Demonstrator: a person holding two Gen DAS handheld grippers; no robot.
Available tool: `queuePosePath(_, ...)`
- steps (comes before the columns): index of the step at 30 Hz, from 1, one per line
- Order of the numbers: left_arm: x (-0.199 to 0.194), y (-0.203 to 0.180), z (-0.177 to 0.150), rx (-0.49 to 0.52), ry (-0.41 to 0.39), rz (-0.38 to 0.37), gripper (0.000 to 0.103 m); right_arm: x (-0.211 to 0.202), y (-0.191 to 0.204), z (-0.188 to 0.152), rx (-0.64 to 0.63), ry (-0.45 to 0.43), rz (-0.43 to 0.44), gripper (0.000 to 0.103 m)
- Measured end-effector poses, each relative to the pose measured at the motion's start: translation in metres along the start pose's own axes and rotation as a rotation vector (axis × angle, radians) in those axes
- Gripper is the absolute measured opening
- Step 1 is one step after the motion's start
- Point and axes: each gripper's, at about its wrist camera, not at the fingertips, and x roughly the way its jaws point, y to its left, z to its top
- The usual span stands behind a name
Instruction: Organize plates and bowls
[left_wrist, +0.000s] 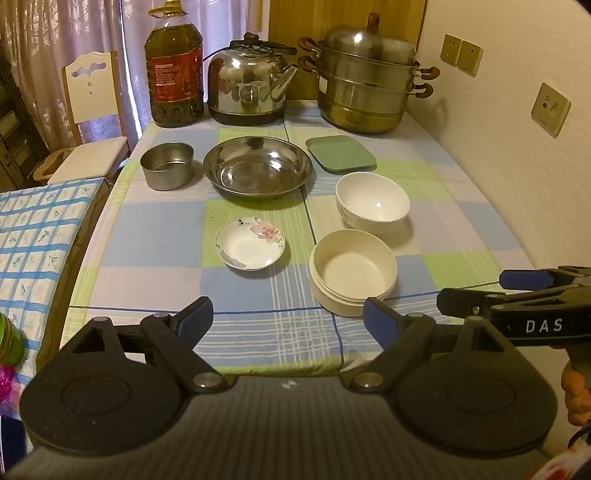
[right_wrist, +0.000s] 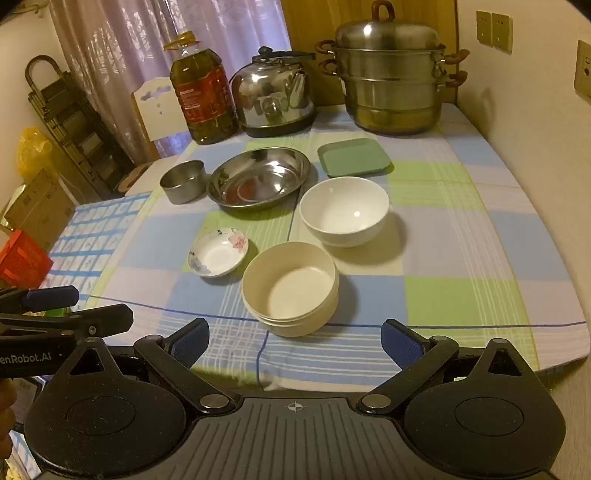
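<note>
Stainless basin (left_wrist: 258, 168), steel cup (left_wrist: 167, 166), green square plates (left_wrist: 340, 153), white bowl (left_wrist: 372, 202), floral saucer (left_wrist: 250, 243) and cream nested bowls (left_wrist: 352, 271) are laid apart on the checked tabletop (left_wrist: 147, 236). Left tongs (left_wrist: 288, 319) and right tongs (right_wrist: 295, 341) are held wide, empty. Glazed rims could slip under a shallow pinch.

left wrist: I look down along my tongs (left_wrist: 288, 325) from the worktop (left_wrist: 147, 240) near edge toward the far wall | right wrist: same slant, set further right | shared: both catch the cream bowl (left_wrist: 352, 271) (nearest) and the kettle (left_wrist: 251, 79).
</note>
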Motion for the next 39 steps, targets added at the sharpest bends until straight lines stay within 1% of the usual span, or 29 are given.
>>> queuePosePath(16, 0.0, 0.0, 0.0, -0.006, 0.005, -0.004, 0.087, 0.002, -0.001, 0.002, -0.001, 0.002, -0.003, 0.099)
queuePosePath(20, 0.007, -0.001, -0.007, -0.008, 0.009, -0.005, 0.087, 0.003, 0.0, 0.003, -0.001, 0.004, -0.004, 0.099)
queuePosePath(28, 0.01, -0.001, -0.004, -0.014, 0.017, -0.01, 0.087, 0.0, -0.001, 0.008, 0.001, 0.007, -0.005, 0.099)
queuePosePath(30, 0.01, 0.0, -0.004, -0.014, 0.019, -0.01, 0.087, 0.004, -0.004, 0.002, 0.001, 0.008, -0.005, 0.099)
queuePosePath(39, 0.01, -0.001, -0.003, -0.016, 0.023, -0.011, 0.087, 0.004, -0.004, 0.004, 0.001, 0.011, -0.005, 0.099)
